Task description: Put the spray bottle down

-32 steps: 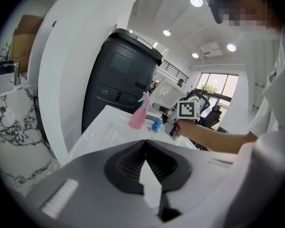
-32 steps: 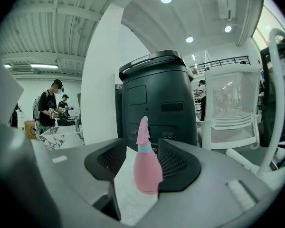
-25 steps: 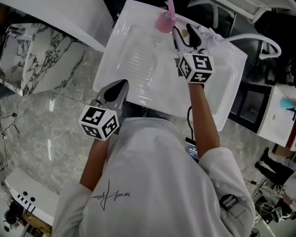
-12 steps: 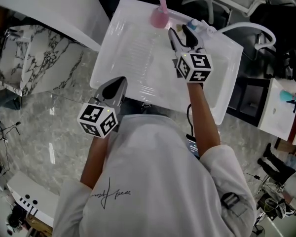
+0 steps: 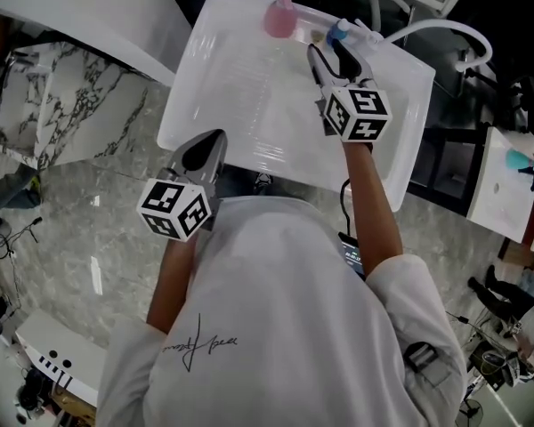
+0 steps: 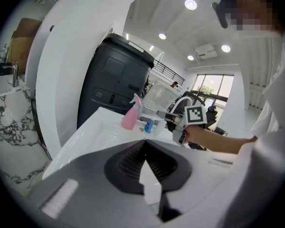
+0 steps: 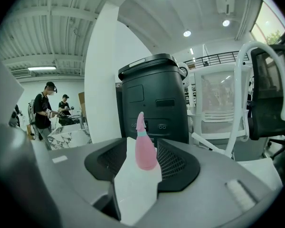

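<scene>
The pink spray bottle (image 5: 279, 14) stands upright at the far edge of the white table (image 5: 240, 105), with nothing holding it. My right gripper (image 5: 329, 59) hovers just right of it, open, its jaws apart and empty. In the right gripper view the bottle (image 7: 145, 151) shows through the gap between the jaws, beyond their tips. My left gripper (image 5: 205, 147) hangs at the table's near edge, shut on nothing. The left gripper view shows the bottle (image 6: 130, 117) far across the table, with the jaw tips of the left gripper (image 6: 143, 140) meeting.
A small blue-capped bottle (image 5: 338, 32) stands right of the spray bottle. A large black machine (image 7: 154, 99) rises behind the table. A white chair (image 5: 445, 34) is at the right and a marble counter (image 5: 62, 105) at the left. Two people (image 7: 45, 110) stand far left.
My right gripper has drawn back from the pink bottle, so the gap between them has widened. The bottle stays standing on the table. The left gripper has barely moved.
</scene>
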Demonstrator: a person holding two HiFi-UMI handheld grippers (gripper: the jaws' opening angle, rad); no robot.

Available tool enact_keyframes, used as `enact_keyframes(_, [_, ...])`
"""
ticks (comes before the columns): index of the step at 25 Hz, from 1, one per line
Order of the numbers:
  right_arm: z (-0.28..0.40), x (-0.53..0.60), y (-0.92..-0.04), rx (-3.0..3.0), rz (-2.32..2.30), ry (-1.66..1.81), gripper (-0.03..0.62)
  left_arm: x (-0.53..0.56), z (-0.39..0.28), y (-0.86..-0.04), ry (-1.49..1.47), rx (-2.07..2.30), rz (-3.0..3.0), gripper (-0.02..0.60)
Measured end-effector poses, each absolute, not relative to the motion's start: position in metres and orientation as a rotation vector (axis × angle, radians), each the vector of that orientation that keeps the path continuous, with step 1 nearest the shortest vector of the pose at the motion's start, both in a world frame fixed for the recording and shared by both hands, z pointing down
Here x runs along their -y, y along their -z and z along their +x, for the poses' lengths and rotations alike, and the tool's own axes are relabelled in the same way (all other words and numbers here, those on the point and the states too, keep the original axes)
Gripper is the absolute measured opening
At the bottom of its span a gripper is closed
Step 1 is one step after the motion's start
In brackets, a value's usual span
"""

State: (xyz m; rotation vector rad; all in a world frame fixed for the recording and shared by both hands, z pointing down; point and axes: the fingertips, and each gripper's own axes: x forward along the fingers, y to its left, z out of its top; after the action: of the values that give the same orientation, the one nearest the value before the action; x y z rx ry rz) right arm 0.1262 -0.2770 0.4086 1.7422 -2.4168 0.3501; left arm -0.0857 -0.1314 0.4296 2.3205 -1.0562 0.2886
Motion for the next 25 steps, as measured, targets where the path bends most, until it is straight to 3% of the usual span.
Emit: enact_keyframes(25, [0.157,0.216,-0.415,2.390,1.706,-0.409,0.185,0.112,-0.057,-0.425,-0.288,1.026,2.352,0.040])
